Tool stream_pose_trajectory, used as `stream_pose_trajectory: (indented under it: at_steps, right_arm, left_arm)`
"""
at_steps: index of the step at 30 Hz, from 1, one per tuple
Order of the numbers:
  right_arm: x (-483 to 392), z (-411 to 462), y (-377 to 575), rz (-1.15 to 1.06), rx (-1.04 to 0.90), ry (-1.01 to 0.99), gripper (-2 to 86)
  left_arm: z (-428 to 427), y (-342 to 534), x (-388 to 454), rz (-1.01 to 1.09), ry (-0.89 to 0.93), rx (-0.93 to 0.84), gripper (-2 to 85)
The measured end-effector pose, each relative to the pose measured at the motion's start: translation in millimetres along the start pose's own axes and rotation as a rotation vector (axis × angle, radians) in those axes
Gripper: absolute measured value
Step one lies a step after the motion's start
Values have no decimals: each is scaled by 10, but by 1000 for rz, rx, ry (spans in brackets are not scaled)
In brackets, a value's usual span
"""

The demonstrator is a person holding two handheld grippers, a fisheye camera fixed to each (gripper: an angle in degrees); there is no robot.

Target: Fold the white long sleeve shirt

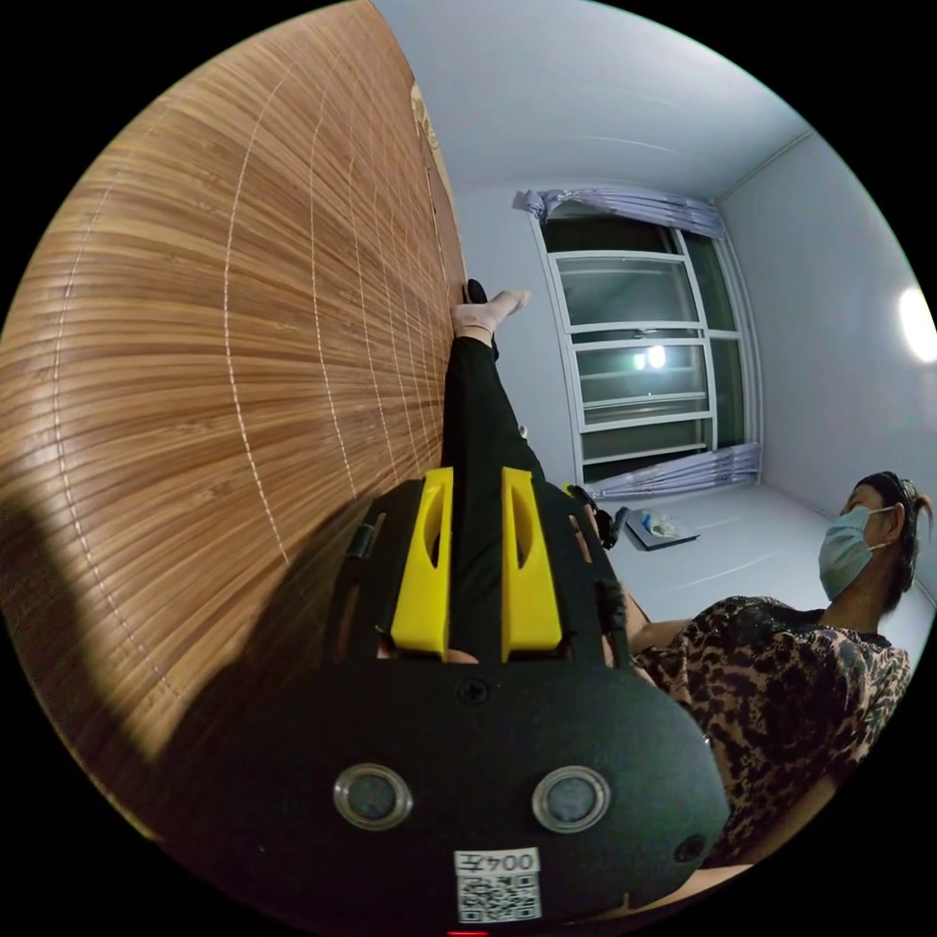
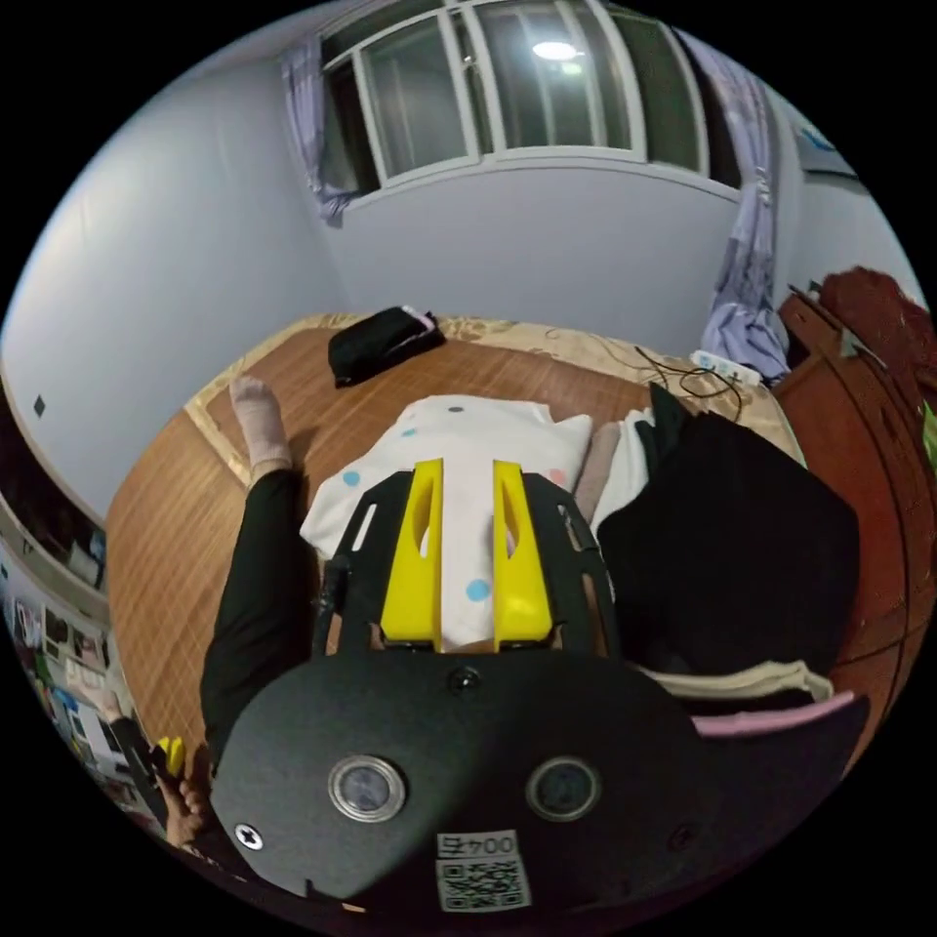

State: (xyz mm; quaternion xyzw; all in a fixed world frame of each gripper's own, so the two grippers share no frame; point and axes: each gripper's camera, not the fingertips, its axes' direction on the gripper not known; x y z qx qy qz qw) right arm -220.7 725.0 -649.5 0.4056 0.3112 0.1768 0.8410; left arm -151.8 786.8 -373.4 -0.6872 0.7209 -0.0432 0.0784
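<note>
The left claw [image 1: 476, 561] is nearest in the left gripper view — its yellow jaws stand apart, released, gripping nothing, framing a person's black-trousered leg [image 1: 478, 420] that stretches along the bamboo mat [image 1: 224, 371]. In the right gripper view the right claw [image 2: 467, 556] is likewise released, jaws parted above the white long sleeve shirt [image 2: 459, 439], which lies folded on the mat with coloured dots — left of it the leg, right of it a black garment [image 2: 732, 547] atop a stack of folded clothes [image 2: 761, 683].
</note>
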Motion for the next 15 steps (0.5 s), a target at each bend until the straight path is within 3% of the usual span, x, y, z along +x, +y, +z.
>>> stream_pose_trajectory:
  at_steps: [3, 6, 15]
  right_arm:
    - [-244, 258, -21, -106, -99, 68, 116]
    - [-331, 800, 134, -175, -340, 104, 134]
    - [-643, 711, 545, -189, -232, 138, 133]
  left_arm:
    - [93, -13, 40, 10, -16, -4, 73]
    - [189, -23, 91, 23, -57, -9, 74]
    - [582, -40, 300, 94, -225, -52, 73]
